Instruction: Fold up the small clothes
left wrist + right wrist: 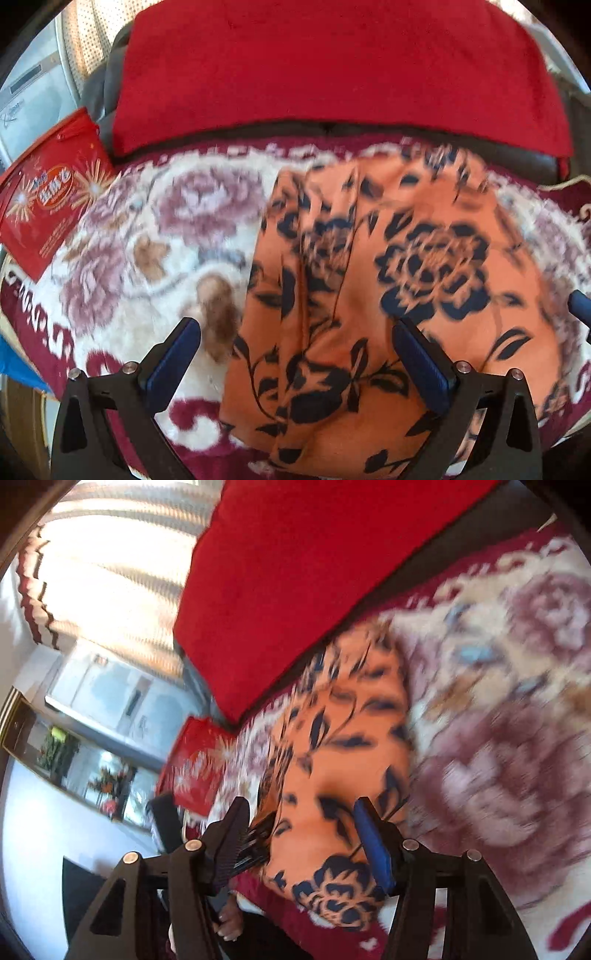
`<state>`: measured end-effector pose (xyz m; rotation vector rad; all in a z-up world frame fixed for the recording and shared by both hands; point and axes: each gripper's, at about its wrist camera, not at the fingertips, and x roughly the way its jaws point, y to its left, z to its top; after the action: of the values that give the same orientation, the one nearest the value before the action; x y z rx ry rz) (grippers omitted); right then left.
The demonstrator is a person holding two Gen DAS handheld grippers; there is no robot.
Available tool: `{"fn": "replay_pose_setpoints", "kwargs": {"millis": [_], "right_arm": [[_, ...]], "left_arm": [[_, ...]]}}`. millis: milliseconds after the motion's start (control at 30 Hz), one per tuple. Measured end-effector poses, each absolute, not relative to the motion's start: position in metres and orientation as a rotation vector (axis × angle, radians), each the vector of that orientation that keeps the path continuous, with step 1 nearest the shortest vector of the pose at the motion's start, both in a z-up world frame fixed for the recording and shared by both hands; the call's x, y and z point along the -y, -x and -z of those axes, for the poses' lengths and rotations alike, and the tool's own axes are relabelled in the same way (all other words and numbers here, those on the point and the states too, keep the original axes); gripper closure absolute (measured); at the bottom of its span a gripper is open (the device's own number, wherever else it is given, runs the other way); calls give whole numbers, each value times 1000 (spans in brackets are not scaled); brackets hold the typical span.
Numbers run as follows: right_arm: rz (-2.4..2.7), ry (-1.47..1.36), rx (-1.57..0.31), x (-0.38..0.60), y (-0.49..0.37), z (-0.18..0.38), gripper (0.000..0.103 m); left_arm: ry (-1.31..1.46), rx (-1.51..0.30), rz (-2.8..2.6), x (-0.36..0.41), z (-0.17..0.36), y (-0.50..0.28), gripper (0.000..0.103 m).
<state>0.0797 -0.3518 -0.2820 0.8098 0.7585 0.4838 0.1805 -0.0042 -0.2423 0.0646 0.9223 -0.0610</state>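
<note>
An orange garment with a black flower print point(369, 288) lies folded on a cream and maroon floral blanket point(147, 229). My left gripper point(295, 332) is open above the garment's near left part, with one finger over the blanket and the other over the cloth. A blue fingertip point(578, 302) of the other gripper shows at the right edge. In the right wrist view the same garment point(343, 746) lies below my right gripper point(303, 812), which is open and holds nothing. Both views are blurred.
A red cushion point(332, 66) lies along the far side of the blanket on a dark sofa. A red printed bag point(48, 206) lies at the left edge. A window with curtains point(118, 572) and a cabinet are to the left.
</note>
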Motion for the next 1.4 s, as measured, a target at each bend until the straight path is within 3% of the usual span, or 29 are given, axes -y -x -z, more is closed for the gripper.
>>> {"fn": "replay_pose_setpoints", "kwargs": {"millis": [267,500,533,600,733,833,1033,1067,1167,1267,1333,1367,1400], "right_arm": [[-380,-911,-802,396,-109,299,40],[-415,-806,-921,342,-150,316,40],[-425,-750,-894,334,-151,309,43],[-437,-606,-808,319,-145,286,64],[-465,-545,-749,314,-148,274,65],[-403,-662,-846,332,-171,290,51],[-352,-721,-812,349,-212,298,38],[-374,-725,-822,348,-220,303,40],[-372,-704,-813,345,-223,302,65],[-363,-616,-749,336,-210,284,66],[-357,-548,-721,331,-198,272,63],[-338,-549,-728,330,-194,271,53],[-320,-563,-746,333,-190,273,30]], "left_arm": [[311,-1072,104,-61,269,-199,0],[273,-1054,143,-54,268,-205,0],[260,-1016,132,-56,263,-207,0],[261,-959,126,-61,254,-209,0],[317,-1017,150,-66,265,-221,0],[403,-1063,183,-72,274,-228,0],[499,-1144,318,-58,293,-237,0],[493,-1151,321,-56,295,-239,0],[475,-1113,330,-53,293,-239,0],[469,-1078,317,-53,289,-240,0],[461,-1059,319,-50,284,-238,0],[458,-1057,324,-49,282,-237,0],[452,-1057,326,-47,281,-236,0]]}}
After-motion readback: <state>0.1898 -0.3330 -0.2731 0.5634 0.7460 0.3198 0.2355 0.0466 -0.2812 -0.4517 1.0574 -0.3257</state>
